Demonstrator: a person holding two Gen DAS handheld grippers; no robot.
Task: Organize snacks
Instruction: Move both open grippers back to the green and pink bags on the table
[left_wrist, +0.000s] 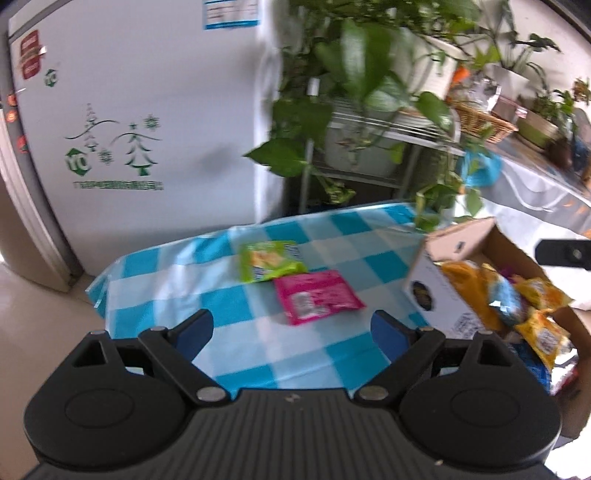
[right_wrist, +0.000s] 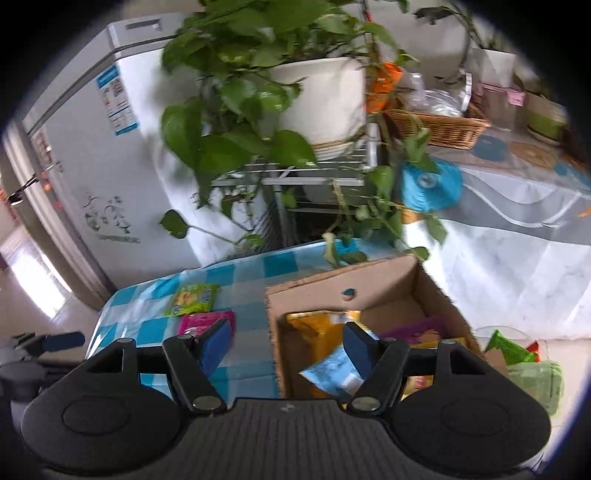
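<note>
On a checked worktop (left_wrist: 159, 280), a cardboard box (right_wrist: 332, 291) already holds most of the snacks, orange and blue packets piled inside. Two remain outside, beside it: a green packet (left_wrist: 267, 260) and a pink packet (left_wrist: 317, 295), touching each other. The left tongs (left_wrist: 291, 328) hover wide apart and empty before the pink one; the right tongs (right_wrist: 284, 345), apart and empty, hang over the box edge.

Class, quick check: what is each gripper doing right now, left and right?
Left gripper: open, holding nothing, above the checked tablecloth.
Right gripper: open, holding nothing, at the edge of the cardboard box.
</note>
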